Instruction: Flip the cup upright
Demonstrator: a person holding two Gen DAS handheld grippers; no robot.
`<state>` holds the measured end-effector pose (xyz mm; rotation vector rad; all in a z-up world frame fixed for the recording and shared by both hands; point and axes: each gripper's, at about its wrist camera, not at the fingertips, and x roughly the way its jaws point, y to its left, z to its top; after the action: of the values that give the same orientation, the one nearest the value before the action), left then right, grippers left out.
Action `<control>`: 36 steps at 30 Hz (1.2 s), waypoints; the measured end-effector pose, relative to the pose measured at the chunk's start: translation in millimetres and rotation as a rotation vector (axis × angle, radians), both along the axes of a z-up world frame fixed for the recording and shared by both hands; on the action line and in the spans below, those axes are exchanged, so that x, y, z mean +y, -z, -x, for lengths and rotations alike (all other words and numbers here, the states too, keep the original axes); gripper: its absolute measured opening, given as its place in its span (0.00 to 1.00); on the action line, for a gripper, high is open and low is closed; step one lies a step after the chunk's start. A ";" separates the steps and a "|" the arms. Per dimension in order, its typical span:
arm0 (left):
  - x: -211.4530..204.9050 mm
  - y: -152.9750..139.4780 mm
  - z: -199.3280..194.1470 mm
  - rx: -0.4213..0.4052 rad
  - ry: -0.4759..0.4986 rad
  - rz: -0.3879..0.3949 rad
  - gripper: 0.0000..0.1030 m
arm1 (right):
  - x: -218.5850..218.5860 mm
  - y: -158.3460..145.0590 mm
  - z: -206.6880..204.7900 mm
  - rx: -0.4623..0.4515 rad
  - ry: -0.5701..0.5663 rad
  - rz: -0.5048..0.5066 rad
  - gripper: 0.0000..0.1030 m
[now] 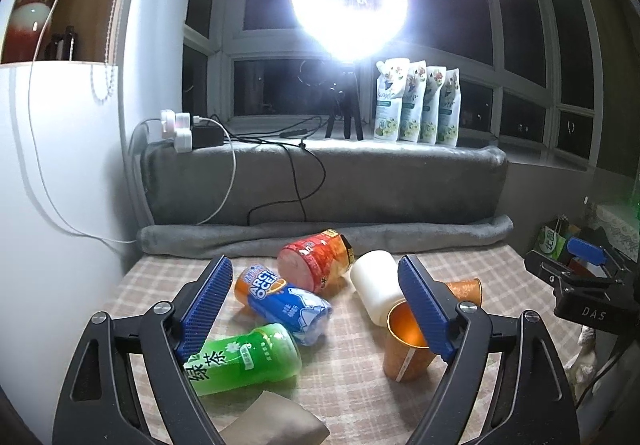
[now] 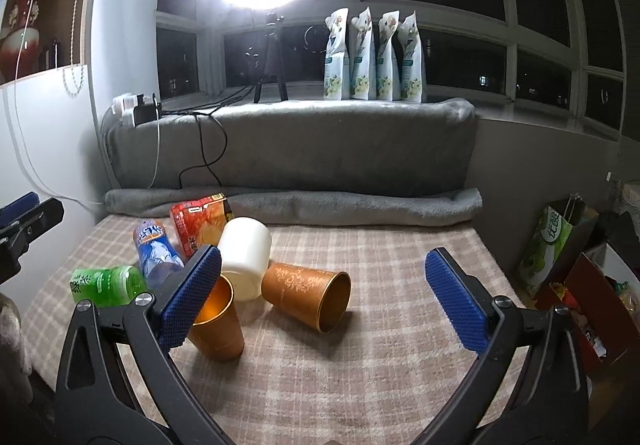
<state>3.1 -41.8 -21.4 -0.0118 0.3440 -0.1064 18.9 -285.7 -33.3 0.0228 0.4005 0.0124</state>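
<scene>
Counting what lies on the checked cloth: two copper cups, one white cup, and three drink bottles — a green one, a blue one and a red one, all three on their sides.

One copper cup stands upright, mouth up, leaning slightly, just beside my right gripper's left finger. In the left wrist view that same standing cup sits partly behind the right finger of my left gripper.

The other copper cup lies on its side near the middle of the cloth. Its long axis runs roughly level, from back left to front right; its open mouth faces me and to the right, and its base points toward the white cup, which it seems to touch. From the left wrist view only a sliver of it shows.

The white cup lies tipped too, between the red bottle and the copper cups.

My right gripper has its fingers spread wide with nothing between the pads; the fallen cup shows between them, further off. My left gripper is spread wide as well, holding nothing — it hangs above the bottles.
</scene>
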 end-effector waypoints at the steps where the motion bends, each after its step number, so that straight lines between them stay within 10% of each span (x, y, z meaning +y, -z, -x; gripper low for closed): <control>1: 0.0 -0.3 0.7 -0.006 -0.004 -0.002 0.84 | -0.1 -0.3 0.1 -0.002 0.001 0.000 1.00; 36: -0.9 -1.4 3.5 -0.024 -0.006 -0.015 0.87 | 7.4 -3.6 -1.0 -0.014 0.000 0.011 1.00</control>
<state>-0.4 -42.7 -19.9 0.0034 0.3203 -0.0979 19.9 -278.4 -29.7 0.0116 0.3868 0.0103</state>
